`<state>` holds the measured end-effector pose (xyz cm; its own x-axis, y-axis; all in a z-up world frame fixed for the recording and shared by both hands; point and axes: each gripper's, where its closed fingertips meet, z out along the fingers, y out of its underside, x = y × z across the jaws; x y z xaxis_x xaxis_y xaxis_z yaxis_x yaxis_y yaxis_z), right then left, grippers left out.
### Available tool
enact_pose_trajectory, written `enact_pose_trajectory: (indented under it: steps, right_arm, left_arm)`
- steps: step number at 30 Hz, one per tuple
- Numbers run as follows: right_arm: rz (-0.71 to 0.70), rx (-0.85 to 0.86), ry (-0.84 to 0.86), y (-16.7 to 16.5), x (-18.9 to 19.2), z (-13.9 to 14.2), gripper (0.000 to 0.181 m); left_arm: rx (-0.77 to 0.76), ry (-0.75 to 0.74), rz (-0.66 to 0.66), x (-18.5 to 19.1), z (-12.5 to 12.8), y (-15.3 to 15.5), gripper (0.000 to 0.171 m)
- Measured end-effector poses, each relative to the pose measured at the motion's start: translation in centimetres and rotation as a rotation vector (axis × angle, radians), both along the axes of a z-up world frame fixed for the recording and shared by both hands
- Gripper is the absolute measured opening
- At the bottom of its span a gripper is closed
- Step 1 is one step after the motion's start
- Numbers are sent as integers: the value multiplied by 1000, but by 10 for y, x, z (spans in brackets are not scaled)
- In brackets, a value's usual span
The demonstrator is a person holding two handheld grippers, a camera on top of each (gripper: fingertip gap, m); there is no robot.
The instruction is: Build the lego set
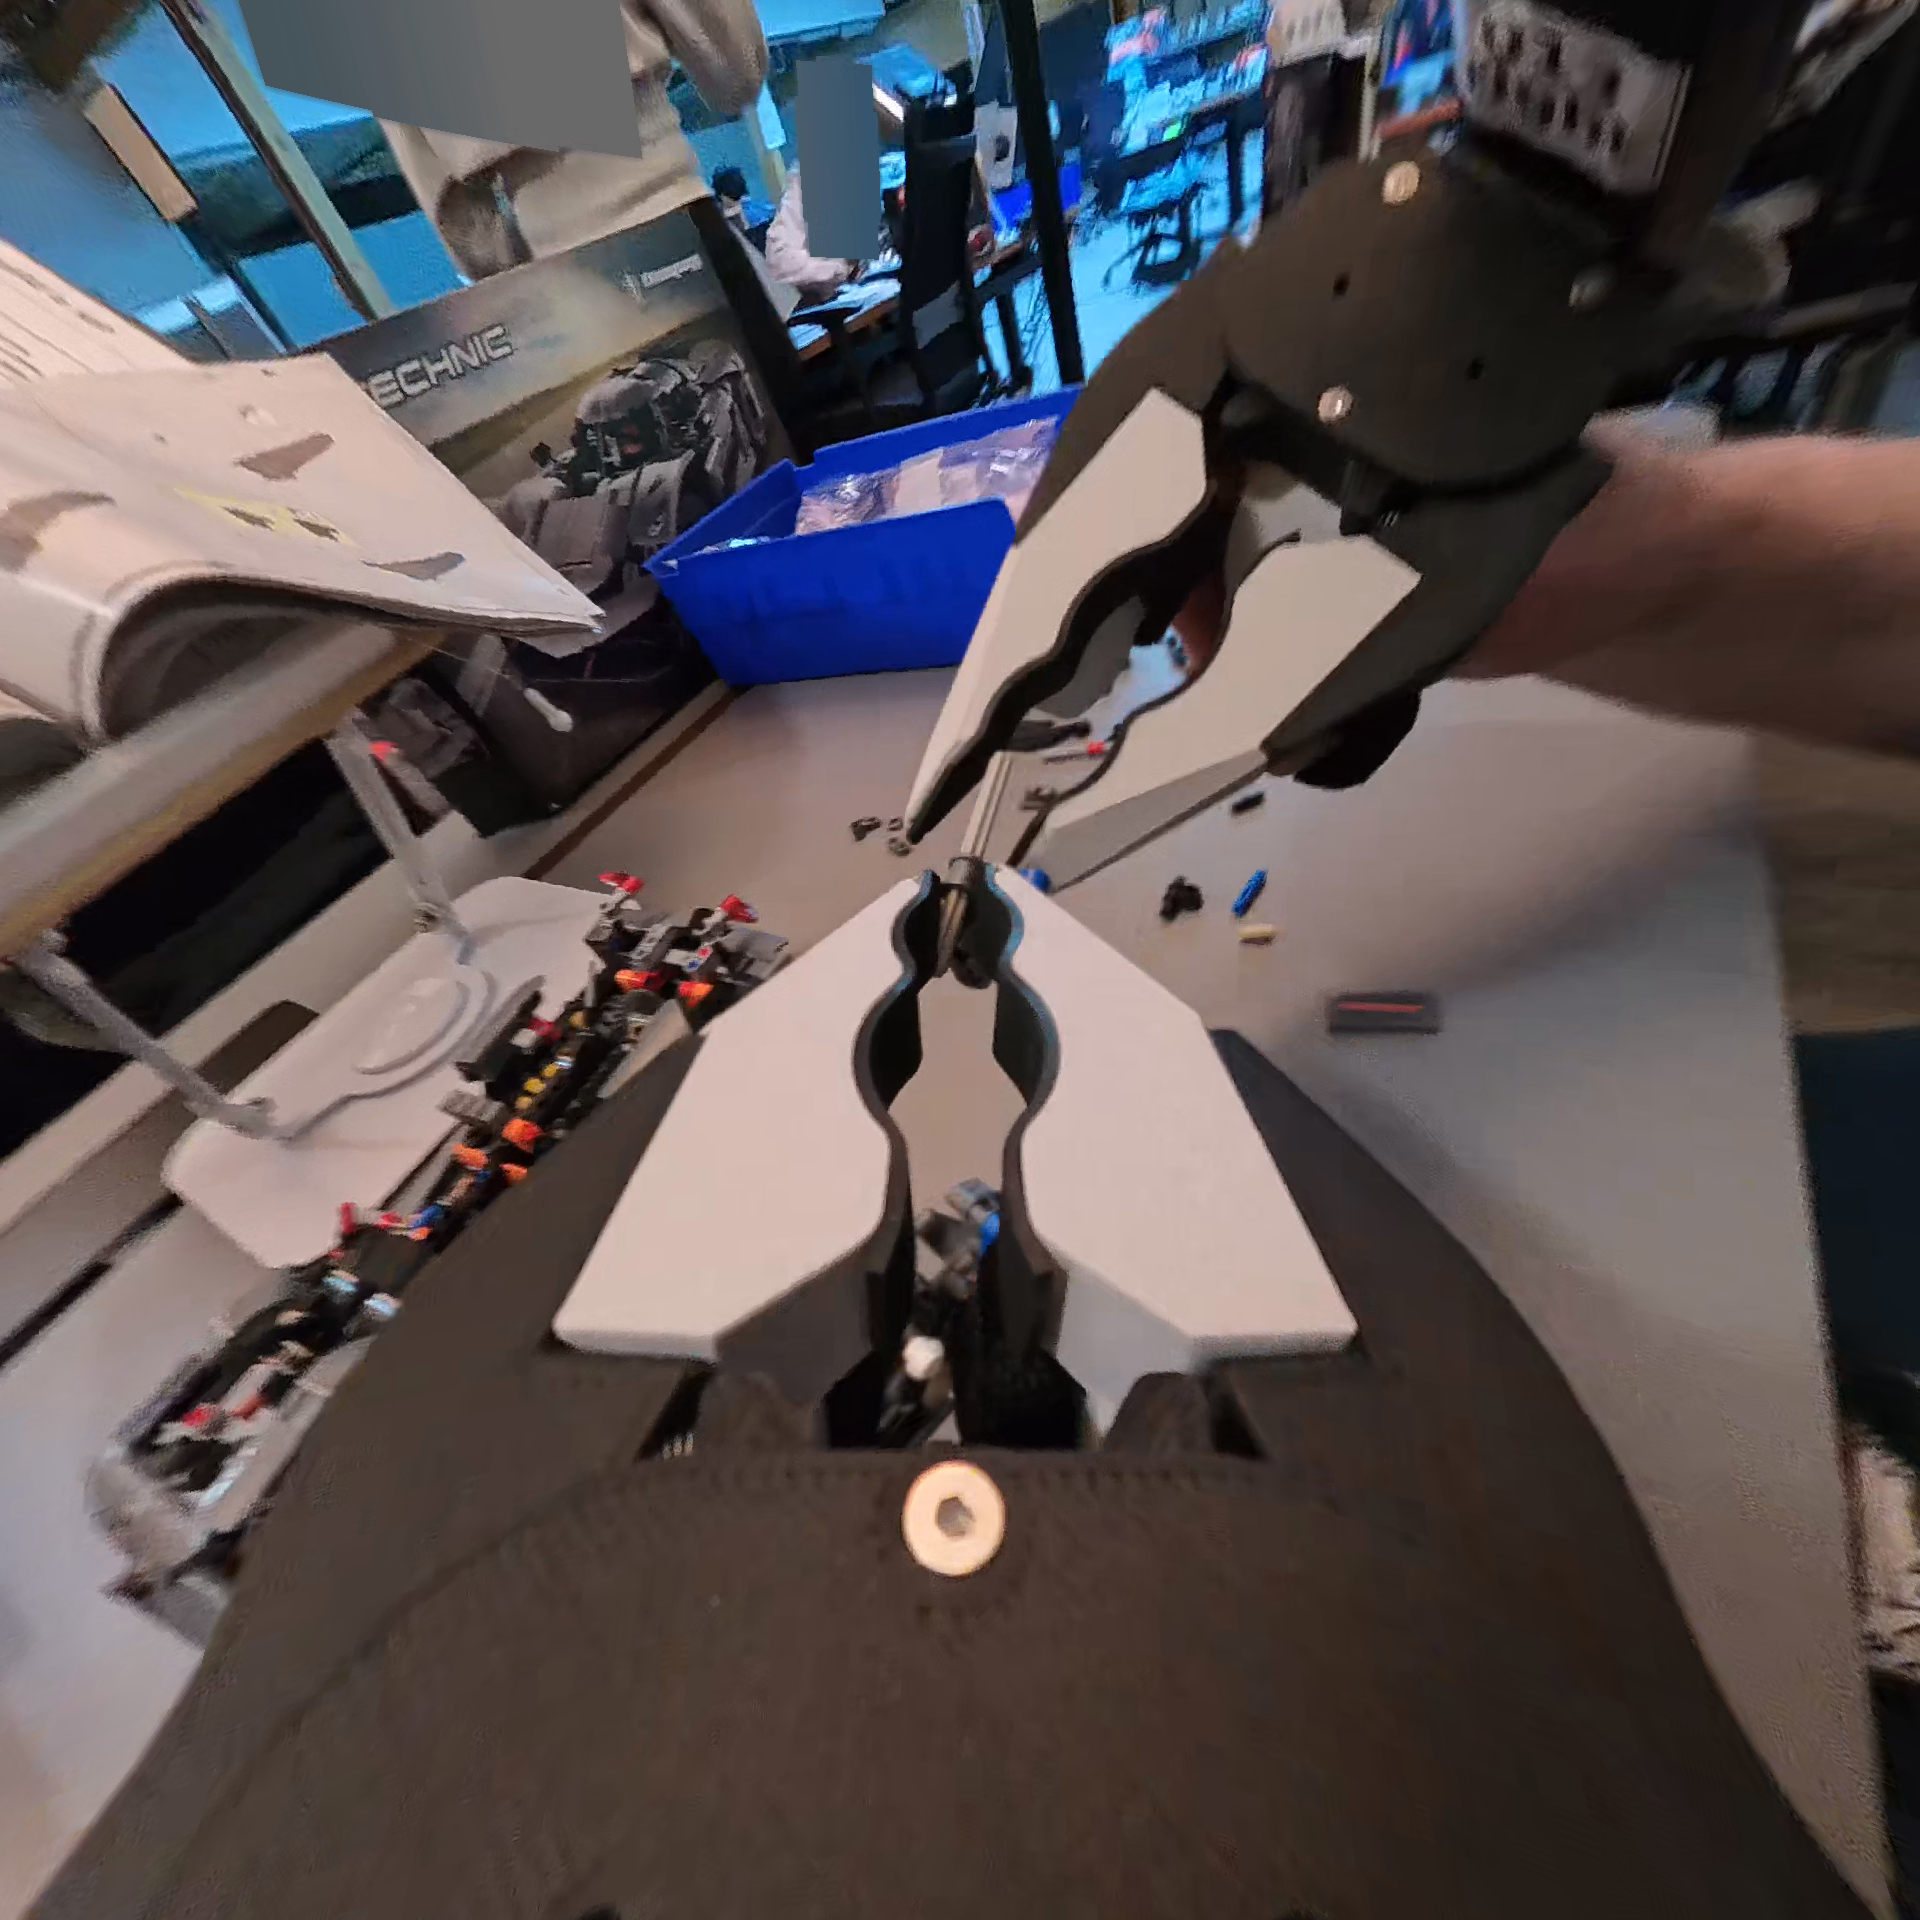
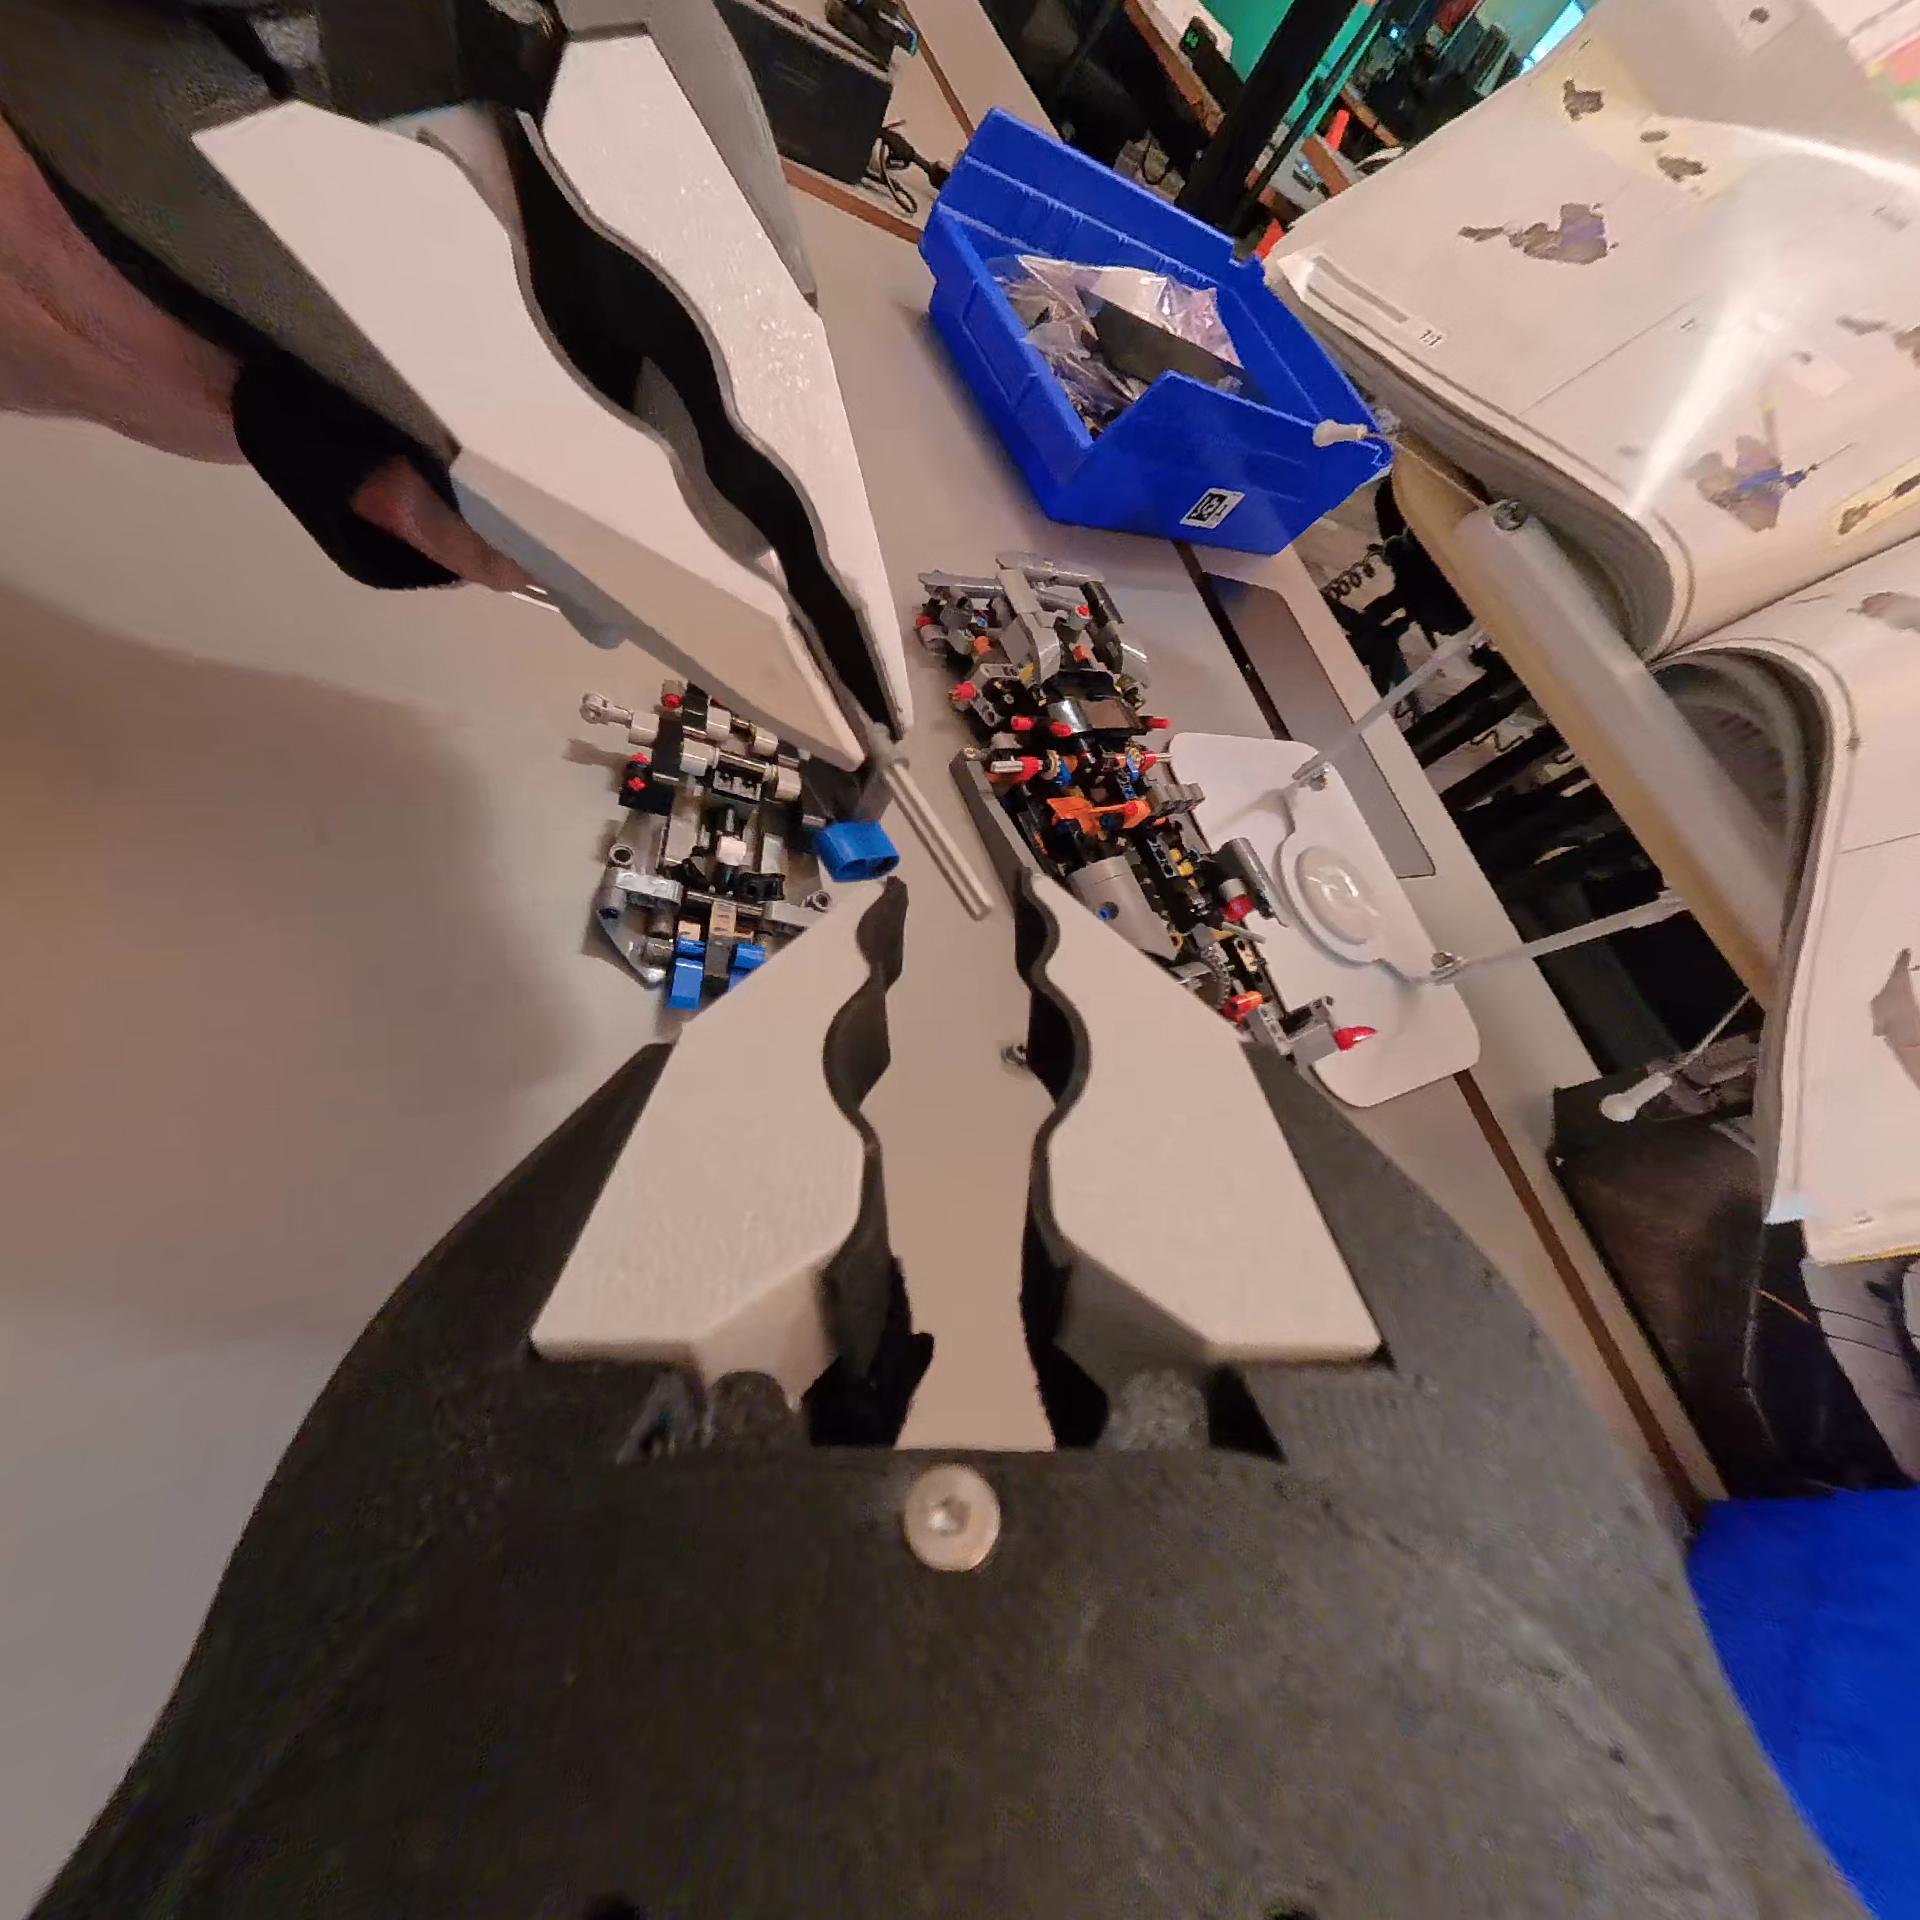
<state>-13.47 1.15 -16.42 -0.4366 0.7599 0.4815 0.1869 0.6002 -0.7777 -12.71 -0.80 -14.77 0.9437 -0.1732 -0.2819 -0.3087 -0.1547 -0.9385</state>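
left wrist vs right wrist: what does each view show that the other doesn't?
Left wrist only: loose small parts on the table behind the right gripper, and the set's box.

Right wrist only: a second, smaller sub-assembly with a blue piece, and the right gripper's open gap.

Both: the left gripper shut on a thin grey axle, the long chassis build, the blue bin, and the open manual.

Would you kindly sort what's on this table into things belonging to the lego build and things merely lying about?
In the job:
- left gripper, shut on the grey axle
- right gripper, open
- long chassis assembly
- smaller lego assembly
- open instruction book

Lying about:
- blue bin of bags
- loose blue pin
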Motion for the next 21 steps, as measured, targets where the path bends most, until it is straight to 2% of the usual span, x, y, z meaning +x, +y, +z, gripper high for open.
enact_pose_trajectory:
  steps: [5,9,12,15,19,21]
  right_arm:
    - [-18,102,16,0,2,0,9]
    - [-21,175,22,0,3,-2,5]
    - [-25,222,53,0,4,0,2]
    - [-38,309,107,0,4,1,1]
    - [-41,344,146,0,5,6,0]
    - [-40,337,152,2,6,8,0]
  left_arm:
    - [-27,225,44,4,-4,4,4]
    - [-34,256,47,4,-4,3,5]
    - [-38,196,57,2,-3,4,7]
    - [-61,96,62,-2,-1,5,18]
    - [-104,-105,19,-3,-4,6,32]
    - [-115,-217,-19,-2,-6,5,32]
